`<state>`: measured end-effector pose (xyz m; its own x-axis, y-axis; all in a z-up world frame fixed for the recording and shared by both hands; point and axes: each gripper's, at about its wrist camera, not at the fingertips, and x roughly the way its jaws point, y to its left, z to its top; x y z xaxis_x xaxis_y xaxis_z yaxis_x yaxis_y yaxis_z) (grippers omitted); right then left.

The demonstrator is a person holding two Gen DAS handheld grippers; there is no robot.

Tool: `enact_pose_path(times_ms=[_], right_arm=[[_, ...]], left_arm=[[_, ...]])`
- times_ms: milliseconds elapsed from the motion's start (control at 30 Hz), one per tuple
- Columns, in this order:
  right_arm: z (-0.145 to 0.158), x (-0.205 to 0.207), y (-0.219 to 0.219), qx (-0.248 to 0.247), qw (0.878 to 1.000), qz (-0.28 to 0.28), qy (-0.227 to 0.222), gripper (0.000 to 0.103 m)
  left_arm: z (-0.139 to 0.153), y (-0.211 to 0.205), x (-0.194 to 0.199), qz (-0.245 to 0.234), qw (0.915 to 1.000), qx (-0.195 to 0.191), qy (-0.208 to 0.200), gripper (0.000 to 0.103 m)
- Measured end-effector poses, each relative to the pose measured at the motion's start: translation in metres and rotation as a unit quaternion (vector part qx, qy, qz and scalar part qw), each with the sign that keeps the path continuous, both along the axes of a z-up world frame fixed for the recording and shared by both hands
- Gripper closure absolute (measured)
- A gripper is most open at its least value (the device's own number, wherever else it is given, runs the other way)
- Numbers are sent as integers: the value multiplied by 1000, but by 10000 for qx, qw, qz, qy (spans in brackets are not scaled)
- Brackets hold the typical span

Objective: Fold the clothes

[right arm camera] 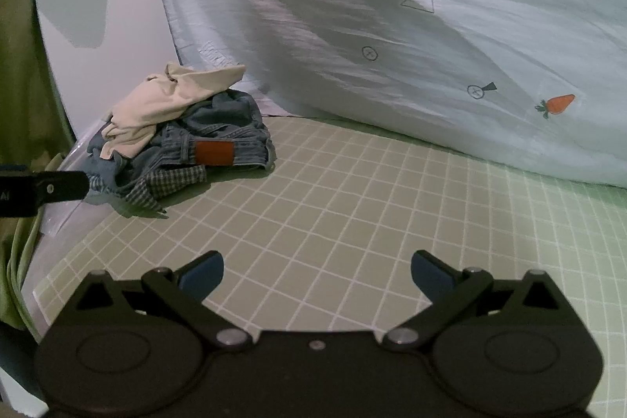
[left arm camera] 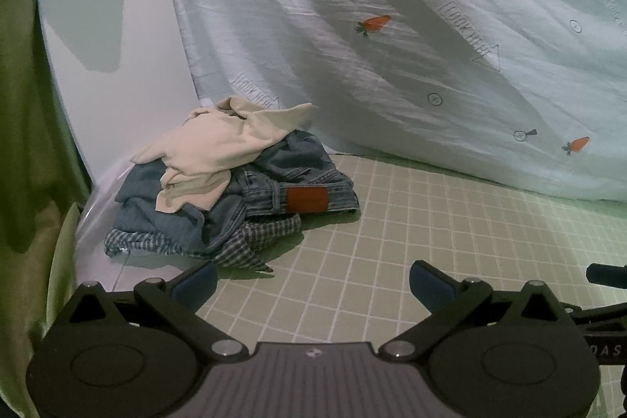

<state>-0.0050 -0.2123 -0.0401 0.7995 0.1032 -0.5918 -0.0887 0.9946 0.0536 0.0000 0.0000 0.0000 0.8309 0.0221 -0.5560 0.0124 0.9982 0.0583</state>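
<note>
A green sheet (left arm camera: 411, 253) with a white grid covers the bed. On it, at its left edge against a white board (left arm camera: 117, 73), lies a pile: a checked shirt (left arm camera: 250, 241) at the bottom, jeans (left arm camera: 290, 179) with a red-brown patch over it, a cream garment (left arm camera: 211, 147) on top. A pale quilt (left arm camera: 431, 26) printed with carrots lies bunched along the far side, just behind the pile.

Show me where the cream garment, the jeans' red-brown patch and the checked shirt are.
cream garment (left arm camera: 211, 147), left wrist view, on its broad middle fold atop the pile.
red-brown patch (right arm camera: 214, 152), right wrist view, centre of the label on the jeans' waistband.
checked shirt (left arm camera: 254, 241), left wrist view, on its front corner.
</note>
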Motion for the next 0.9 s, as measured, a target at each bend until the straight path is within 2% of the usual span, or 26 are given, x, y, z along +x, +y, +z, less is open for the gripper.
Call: enact_pose_path(times_ms=[900], right_arm=[[2, 1, -5, 18, 10000, -1, 59, 0]], left_arm=[[-2, 1, -1, 10, 10000, -59, 32, 0]])
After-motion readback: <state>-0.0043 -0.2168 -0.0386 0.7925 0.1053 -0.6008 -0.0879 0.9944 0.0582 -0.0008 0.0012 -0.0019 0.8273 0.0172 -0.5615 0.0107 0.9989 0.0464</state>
